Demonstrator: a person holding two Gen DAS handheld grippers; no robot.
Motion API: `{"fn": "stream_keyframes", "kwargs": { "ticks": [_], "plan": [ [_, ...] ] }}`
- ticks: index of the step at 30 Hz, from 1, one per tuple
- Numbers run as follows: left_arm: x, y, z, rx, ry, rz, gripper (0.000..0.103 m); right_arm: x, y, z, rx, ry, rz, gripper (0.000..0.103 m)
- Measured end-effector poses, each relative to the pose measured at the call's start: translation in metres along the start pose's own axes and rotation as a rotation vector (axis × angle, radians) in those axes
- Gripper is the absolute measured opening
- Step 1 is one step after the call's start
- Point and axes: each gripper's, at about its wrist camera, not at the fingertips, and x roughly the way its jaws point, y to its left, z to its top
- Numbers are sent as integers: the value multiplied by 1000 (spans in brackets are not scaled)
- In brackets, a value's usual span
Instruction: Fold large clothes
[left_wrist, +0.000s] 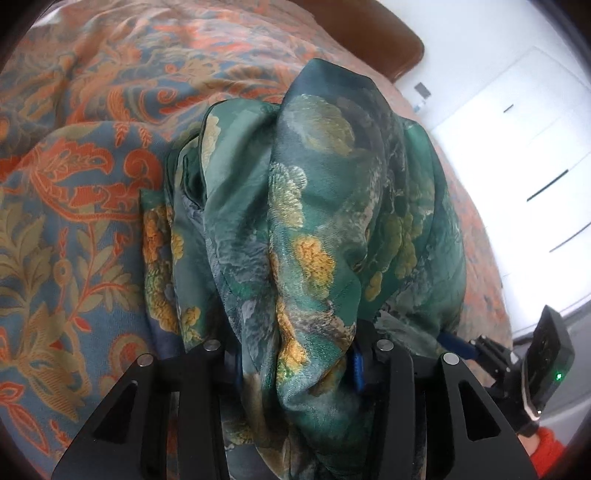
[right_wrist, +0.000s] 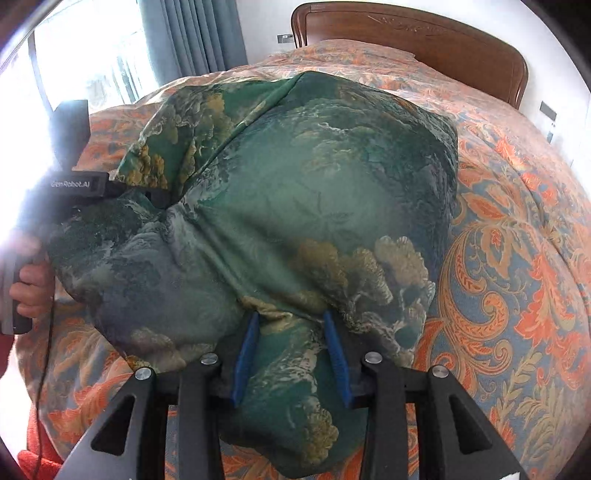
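Note:
A large green garment (left_wrist: 314, 221) with yellow and grey floral print hangs bunched over the bed. My left gripper (left_wrist: 295, 365) is shut on a thick fold of it, and the cloth hides most of the blue fingers (left_wrist: 357, 365). In the right wrist view the garment (right_wrist: 288, 192) spreads wide above the bed. My right gripper (right_wrist: 291, 332) is shut on its near edge, with the cloth pinched between the blue fingers (right_wrist: 245, 362). The left gripper (right_wrist: 74, 184) shows at the far left of that view, holding the other side.
An orange and blue paisley bedspread (left_wrist: 74, 206) (right_wrist: 517, 258) covers the bed. A brown wooden headboard (right_wrist: 406, 37) stands at the back. A white drawer unit (left_wrist: 535, 166) is on the right, and curtains (right_wrist: 192, 33) with a bright window are at the left.

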Motion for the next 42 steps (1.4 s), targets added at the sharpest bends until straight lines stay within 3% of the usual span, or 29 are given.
{"fn": "stream_keyframes", "kwargs": {
  "ticks": [6, 21, 27, 33, 38, 42],
  "plan": [
    [-3, -6, -9, 11, -18, 21, 44, 4, 15, 4, -17, -2, -61, 36],
    [-5, -28, -26, -1, -24, 115, 45, 10, 27, 12, -38, 73, -81, 36],
    [-4, -50, -26, 16, -17, 195, 46, 8, 18, 10, -18, 17, -47, 36],
    [-3, -60, -25, 5, -13, 225, 46, 5, 12, 4, -18, -22, -28, 36],
    [-7, -62, -31, 30, -28, 213, 47, -5, 12, -6, -40, -40, -33, 38],
    [-12, -58, -37, 36, -27, 175, 48, -39, 11, 18, -55, -44, 13, 39]
  ]
}}
